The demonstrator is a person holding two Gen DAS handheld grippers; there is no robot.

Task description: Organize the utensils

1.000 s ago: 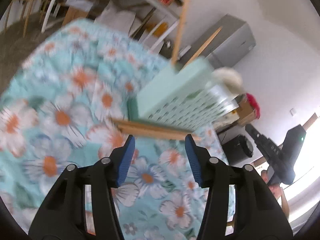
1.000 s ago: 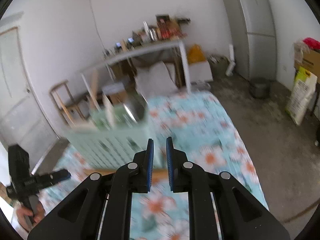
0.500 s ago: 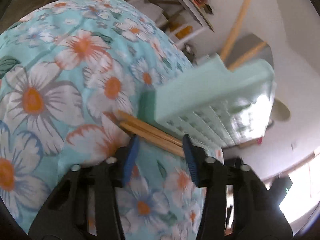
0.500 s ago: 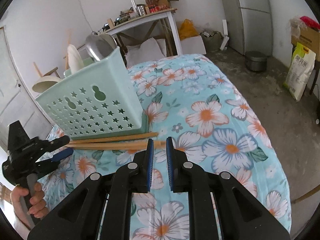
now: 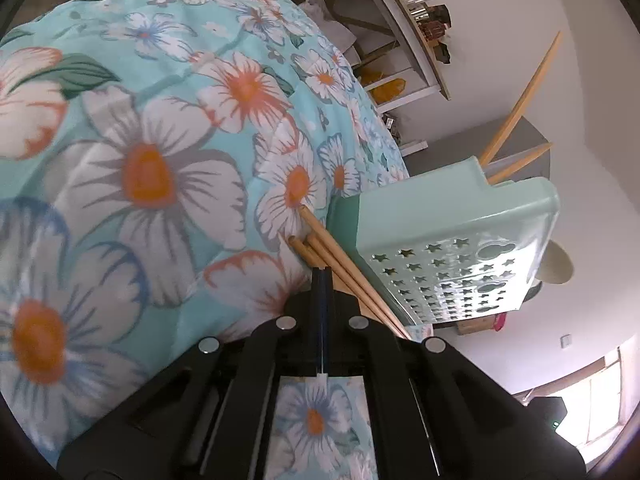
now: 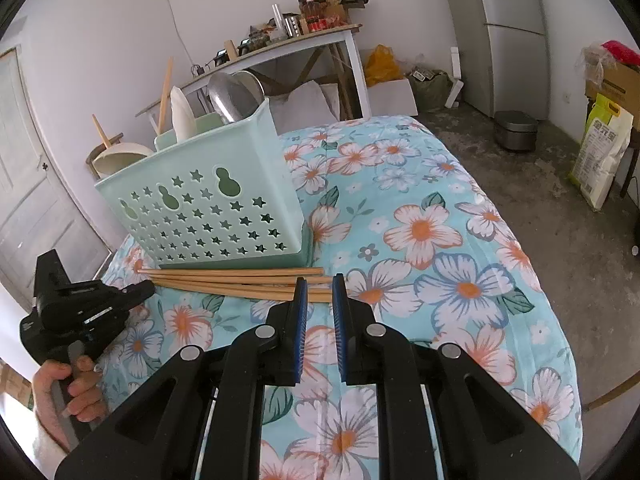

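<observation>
Right wrist view: the left gripper [image 6: 150, 286], jaws pressed together empty, is angled down beside the wooden chopsticks [image 6: 240, 280], while the right gripper [image 6: 319, 286] is held narrowly parted above them.

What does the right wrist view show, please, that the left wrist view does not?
Only the right wrist view shows the hand holding the left gripper, the fridge, the door and the metal ladle in the basket. Only the left wrist view shows the left gripper's jaws fully shut, with no chopstick seen between them. Both show the green basket, the loose chopsticks beside it and the flowered cloth.
</observation>
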